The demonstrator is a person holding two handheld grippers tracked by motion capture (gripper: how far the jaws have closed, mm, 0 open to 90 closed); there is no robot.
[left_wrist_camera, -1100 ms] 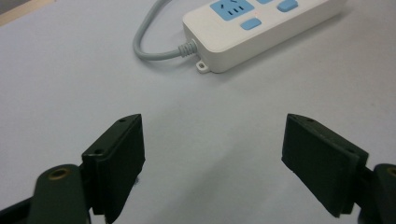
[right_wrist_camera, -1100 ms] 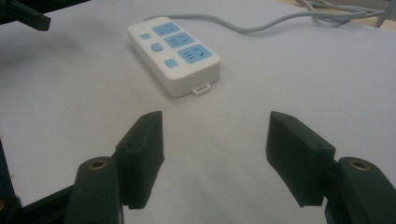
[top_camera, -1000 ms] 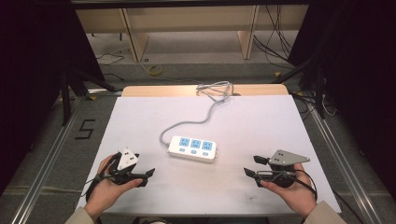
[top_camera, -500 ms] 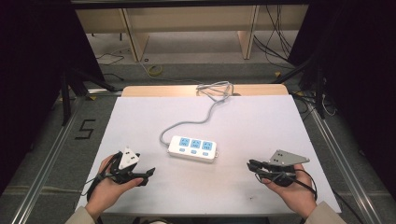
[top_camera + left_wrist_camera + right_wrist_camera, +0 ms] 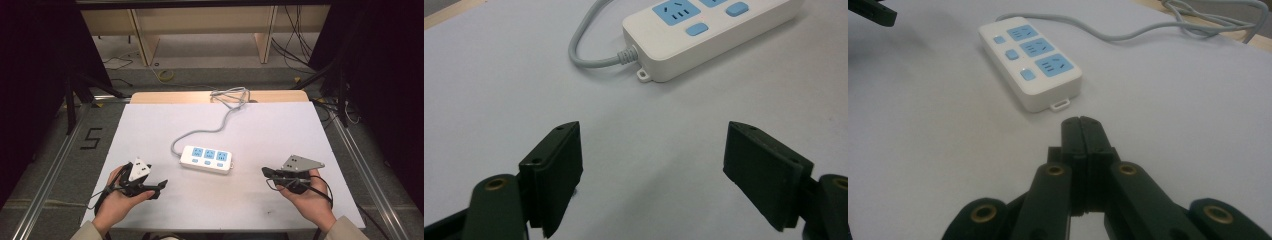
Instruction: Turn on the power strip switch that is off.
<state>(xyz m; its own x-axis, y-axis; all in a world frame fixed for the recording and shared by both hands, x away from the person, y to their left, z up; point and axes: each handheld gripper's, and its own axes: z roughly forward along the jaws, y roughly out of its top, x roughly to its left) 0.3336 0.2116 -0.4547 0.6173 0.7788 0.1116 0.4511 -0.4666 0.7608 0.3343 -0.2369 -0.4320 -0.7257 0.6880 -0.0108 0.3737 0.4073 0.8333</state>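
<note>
Room: dim, dark at both sides; wooden shelving [image 5: 200, 30] along the far wall, loose cables on the floor [image 5: 150, 70], a "5" [image 5: 91, 138] marked on the floor at the left.

Counter [image 5: 150, 120]: white top, a strip of bare wood showing at its far edge.

Item 1. Power strip [image 5: 206, 159], white body with three blue sockets and a blue switch beside each. It lies flat near the middle of the counter, somewhat toward the person's side, between the two claws and touching neither. Likely handling: rigid plastic shell, light, smooth and a little slippery on the faces. The long side walls look like the surest hold, across the width; the small mounting tab at each short end is a poorer one.

Item 2. Grey cord [image 5: 220, 122], leaving the left end of the strip, curving away to the far edge, where it gathers in loose loops. Soft and springy by the look of it; it would probably drag and tug at the strip if lifted.

Item 3. Left claw [image 5: 161, 185], held in the person's left hand [image 5: 117, 200], low over the counter just left of the strip. Jaws stand wide apart with nothing between them.

Item 4. Right claw [image 5: 265, 172], held in the right hand [image 5: 307, 200], right of the strip and pointing toward it. Jaws pressed together, holding nothing.
</note>
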